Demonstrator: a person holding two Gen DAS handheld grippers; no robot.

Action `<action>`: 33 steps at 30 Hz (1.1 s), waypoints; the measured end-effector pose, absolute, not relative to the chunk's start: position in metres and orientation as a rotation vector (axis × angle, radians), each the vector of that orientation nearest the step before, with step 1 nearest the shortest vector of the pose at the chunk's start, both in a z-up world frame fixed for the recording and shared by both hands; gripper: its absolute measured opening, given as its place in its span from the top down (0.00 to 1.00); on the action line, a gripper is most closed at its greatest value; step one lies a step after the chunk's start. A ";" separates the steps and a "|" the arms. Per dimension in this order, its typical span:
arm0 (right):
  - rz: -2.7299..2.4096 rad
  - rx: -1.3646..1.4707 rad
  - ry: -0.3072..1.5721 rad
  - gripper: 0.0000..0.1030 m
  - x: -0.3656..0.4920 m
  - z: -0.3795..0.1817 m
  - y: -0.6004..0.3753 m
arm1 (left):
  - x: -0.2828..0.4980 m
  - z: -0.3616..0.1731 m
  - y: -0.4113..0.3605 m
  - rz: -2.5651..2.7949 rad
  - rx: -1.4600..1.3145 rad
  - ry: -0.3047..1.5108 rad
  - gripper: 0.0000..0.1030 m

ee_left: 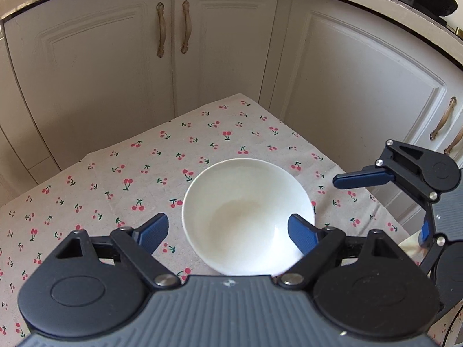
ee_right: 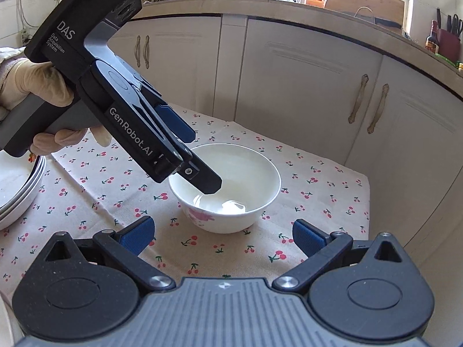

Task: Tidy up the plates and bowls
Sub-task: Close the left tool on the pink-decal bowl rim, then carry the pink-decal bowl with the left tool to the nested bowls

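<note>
Left wrist view: a white bowl (ee_left: 248,217) sits upright on the cherry-print cloth (ee_left: 115,179) that covers the table, near its far corner by the cabinets (ee_left: 86,66). The left gripper (ee_left: 228,232) straddles the bowl's near wall: one blue pad (ee_left: 302,237) sits inside the bowl, against or just short of its wall, and the other stands outside over the cloth, clear of the wall. The jaws are partly open and the pads do not press on the rim, so nothing is held. The right gripper (ee_left: 387,190) shows at the right edge, its fingers spread with nothing between them.

Right wrist view: the same bowl (ee_right: 225,186), with a pink flower on its side, stands alone in the middle of the cloth. The left gripper (ee_right: 199,159), held by a gloved hand (ee_right: 37,86), reaches down so that its lower finger dips inside the bowl. The right gripper (ee_right: 222,238) hangs wide open and empty, short of the bowl. A stack of plates (ee_right: 17,190) lies at the table's left edge.

Judging by this, the plates look gathered already, while this bowl is not yet gripped or moved. Where it belongs, and whether other bowls wait, the pictures do not show.
</note>
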State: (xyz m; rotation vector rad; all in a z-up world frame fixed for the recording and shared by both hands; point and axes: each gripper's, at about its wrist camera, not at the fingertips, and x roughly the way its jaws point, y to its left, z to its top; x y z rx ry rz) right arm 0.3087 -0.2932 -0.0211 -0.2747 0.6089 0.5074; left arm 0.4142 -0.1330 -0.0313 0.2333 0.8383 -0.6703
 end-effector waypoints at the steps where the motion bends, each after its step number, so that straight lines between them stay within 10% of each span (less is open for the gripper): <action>1: 0.515 -0.268 0.619 0.01 0.315 -0.024 -0.292 | 0.416 -0.032 -0.134 -0.670 0.232 0.840 0.19; 33: 0.519 -0.263 0.644 0.11 0.345 -0.035 -0.275 | 0.429 -0.046 -0.143 -0.704 0.230 0.880 0.35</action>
